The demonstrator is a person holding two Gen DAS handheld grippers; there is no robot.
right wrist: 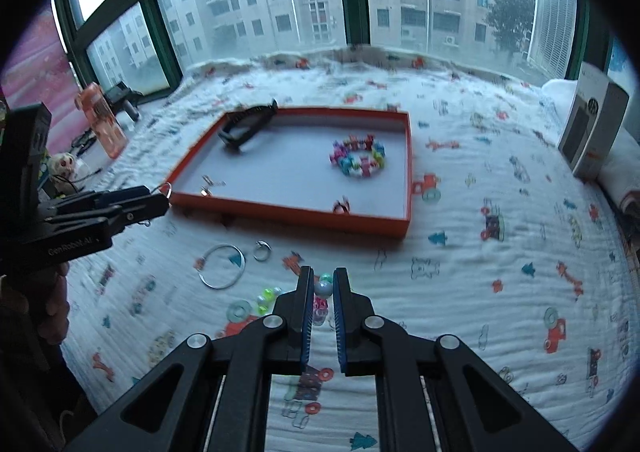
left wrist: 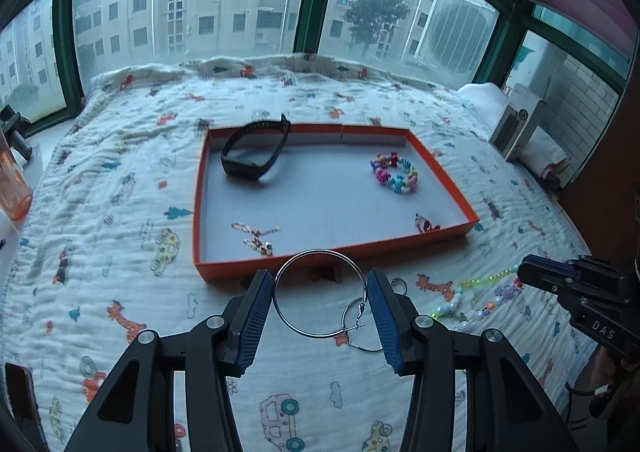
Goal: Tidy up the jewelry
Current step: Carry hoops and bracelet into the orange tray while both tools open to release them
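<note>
Left gripper [left wrist: 320, 294] clamps a large hoop earring [left wrist: 319, 293]; right gripper [right wrist: 320, 284] clamps a beaded necklace [right wrist: 323, 288]. Orange tray [left wrist: 336, 248] lies at twelve o'clock, nearer the left.

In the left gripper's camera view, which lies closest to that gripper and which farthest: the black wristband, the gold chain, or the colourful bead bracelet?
1. Gold chain, tray's near left corner.
2. Colourful bead bracelet, right side, farther back.
3. Black wristband, far left corner.

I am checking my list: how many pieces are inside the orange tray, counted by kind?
Black wristband: 1
Colourful bead bracelet: 1
Gold chain: 1
Small red-and-black piece: 1
Total: 4
</note>
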